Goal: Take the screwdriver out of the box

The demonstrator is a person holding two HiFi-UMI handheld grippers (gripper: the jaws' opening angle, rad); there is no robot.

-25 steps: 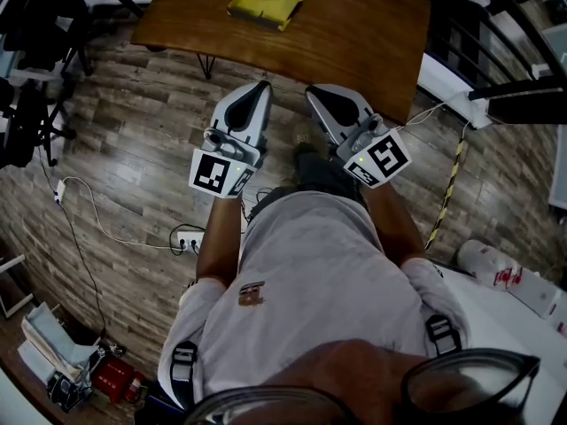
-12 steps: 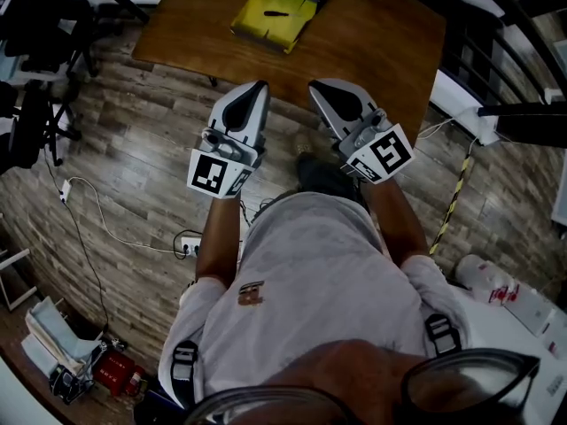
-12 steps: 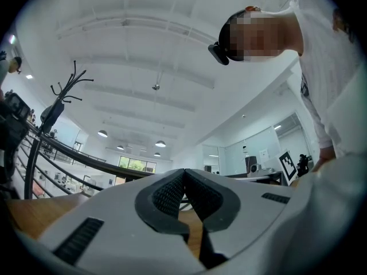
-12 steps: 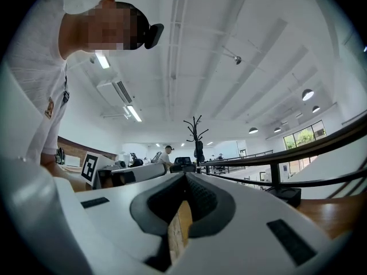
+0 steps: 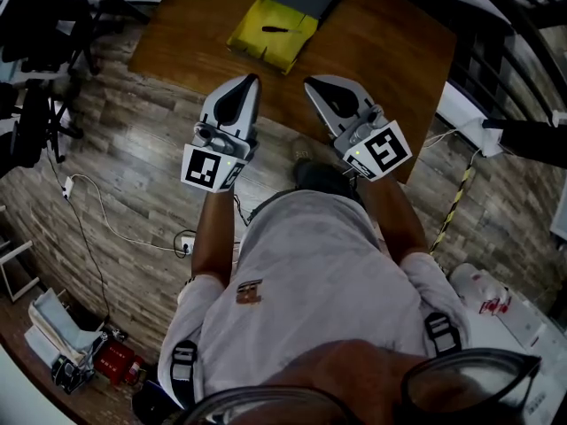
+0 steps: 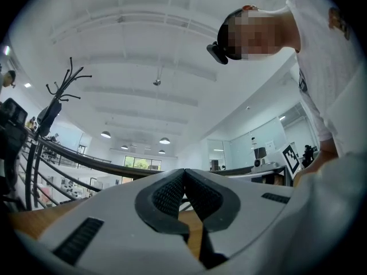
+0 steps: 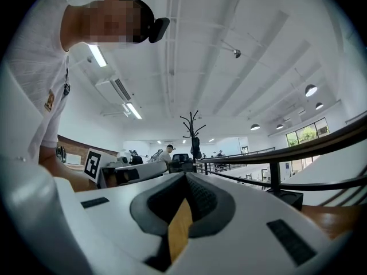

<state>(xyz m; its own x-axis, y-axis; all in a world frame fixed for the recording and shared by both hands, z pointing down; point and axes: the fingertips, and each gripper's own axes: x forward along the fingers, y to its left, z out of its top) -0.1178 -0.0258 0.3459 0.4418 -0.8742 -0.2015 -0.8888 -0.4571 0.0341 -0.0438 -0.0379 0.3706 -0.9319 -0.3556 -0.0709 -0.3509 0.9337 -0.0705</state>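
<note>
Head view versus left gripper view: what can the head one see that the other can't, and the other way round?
Only the head view: the yellow box with a thin dark tool lying in it, probably the screwdriver, and the plank floor. Only the left gripper view: ceiling lights, a coat rack and a railing. Both: the left gripper, its jaws shut and empty, the wooden table, and the person's white shirt.
</note>
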